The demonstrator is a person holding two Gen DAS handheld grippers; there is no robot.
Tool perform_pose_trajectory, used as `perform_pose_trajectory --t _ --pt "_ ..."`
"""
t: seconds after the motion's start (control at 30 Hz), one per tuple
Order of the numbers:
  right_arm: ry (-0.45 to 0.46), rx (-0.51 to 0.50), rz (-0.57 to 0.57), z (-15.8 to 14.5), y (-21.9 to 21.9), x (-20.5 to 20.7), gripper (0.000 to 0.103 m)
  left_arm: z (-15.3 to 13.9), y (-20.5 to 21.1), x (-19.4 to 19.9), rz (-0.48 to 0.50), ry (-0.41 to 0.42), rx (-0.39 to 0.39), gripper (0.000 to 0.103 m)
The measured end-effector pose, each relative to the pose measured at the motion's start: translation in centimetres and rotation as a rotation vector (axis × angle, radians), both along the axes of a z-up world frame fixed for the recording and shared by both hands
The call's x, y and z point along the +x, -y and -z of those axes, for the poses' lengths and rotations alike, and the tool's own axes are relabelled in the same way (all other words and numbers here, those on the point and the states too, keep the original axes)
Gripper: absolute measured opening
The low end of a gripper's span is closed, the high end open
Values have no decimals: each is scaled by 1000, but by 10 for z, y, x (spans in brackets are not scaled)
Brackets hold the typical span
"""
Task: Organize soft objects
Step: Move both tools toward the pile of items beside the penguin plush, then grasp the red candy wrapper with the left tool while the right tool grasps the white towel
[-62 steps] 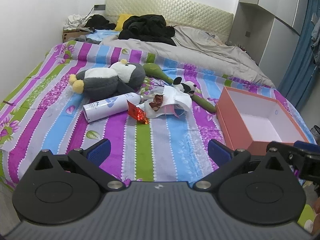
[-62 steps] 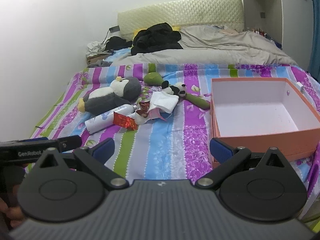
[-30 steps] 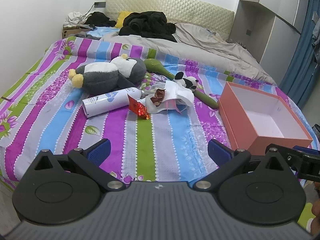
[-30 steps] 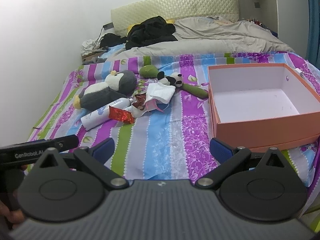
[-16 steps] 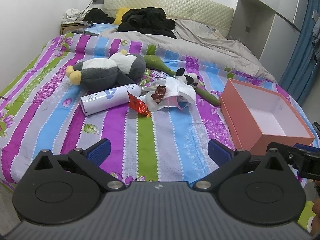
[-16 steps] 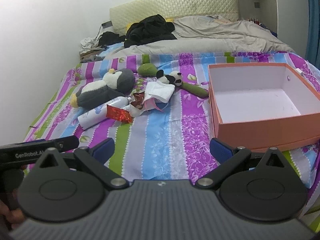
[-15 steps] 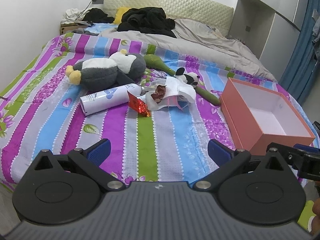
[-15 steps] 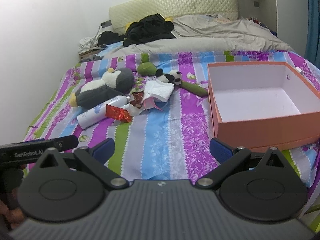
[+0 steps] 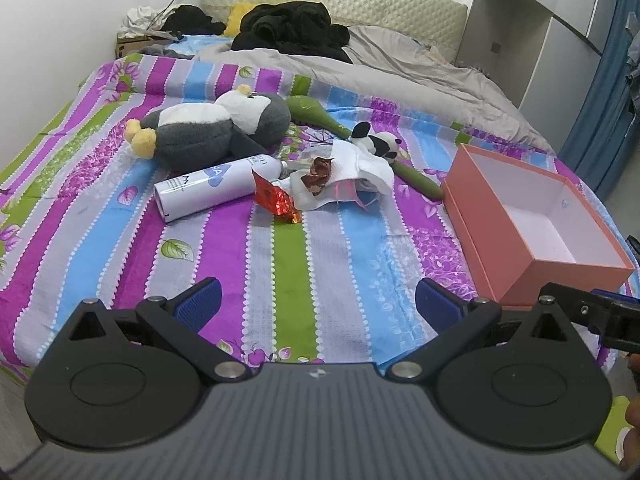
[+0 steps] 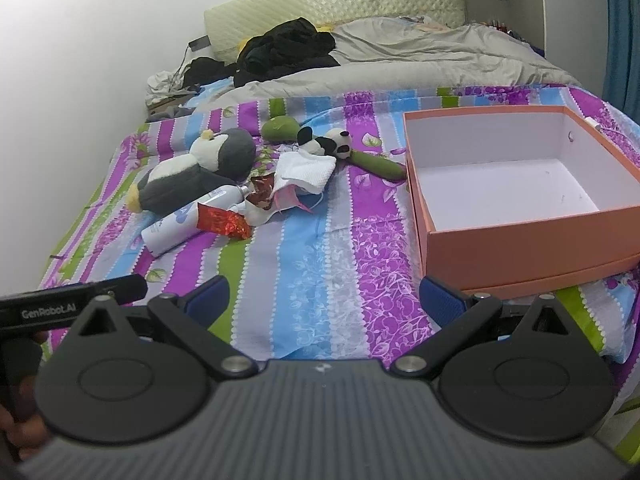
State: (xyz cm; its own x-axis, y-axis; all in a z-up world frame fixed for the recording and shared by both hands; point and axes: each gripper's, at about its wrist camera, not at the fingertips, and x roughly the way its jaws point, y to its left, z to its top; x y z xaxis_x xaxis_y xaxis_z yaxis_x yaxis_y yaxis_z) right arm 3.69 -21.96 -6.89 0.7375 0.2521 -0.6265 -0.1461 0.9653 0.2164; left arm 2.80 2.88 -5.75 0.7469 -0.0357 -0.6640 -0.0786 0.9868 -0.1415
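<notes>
A grey and white penguin plush [image 9: 208,130] [image 10: 200,168] lies on the striped bedspread, left of centre. A small panda plush on a green stem [image 9: 380,146] [image 10: 336,142] lies to its right, beside a white cloth [image 9: 356,168] [image 10: 308,170]. An open orange box [image 9: 532,220] [image 10: 516,188] sits empty at the right. My left gripper [image 9: 318,304] is open and empty over the near edge of the bed. My right gripper [image 10: 324,300] is open and empty, just in front of the box.
A white spray bottle [image 9: 216,186] [image 10: 188,216], a red foil wrapper [image 9: 276,198] [image 10: 222,220] and a brown wrapper [image 9: 318,170] lie among the plush toys. Black clothes [image 9: 292,28] and a grey duvet [image 9: 400,64] cover the far bed. A wardrobe [image 9: 560,40] stands right.
Both grippers have moved a little closer to the bed and tilted down; the objects sit larger and lower in view. Nothing on the bed has moved. Both grippers stay open.
</notes>
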Motion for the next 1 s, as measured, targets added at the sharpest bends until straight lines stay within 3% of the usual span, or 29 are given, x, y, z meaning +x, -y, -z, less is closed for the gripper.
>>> perform_pose_trajectory --t 0.57,0.73,1.0 --pt "-37 16 24 19 1 16 103 18 -3 20 11 -32 -3 103" --pt "-50 18 21 27 -2 28 103 27 -15 37 -6 -42 -40 103" --pt "-45 25 2 35 -8 52 103 43 -29 65 -11 -70 -12 103"
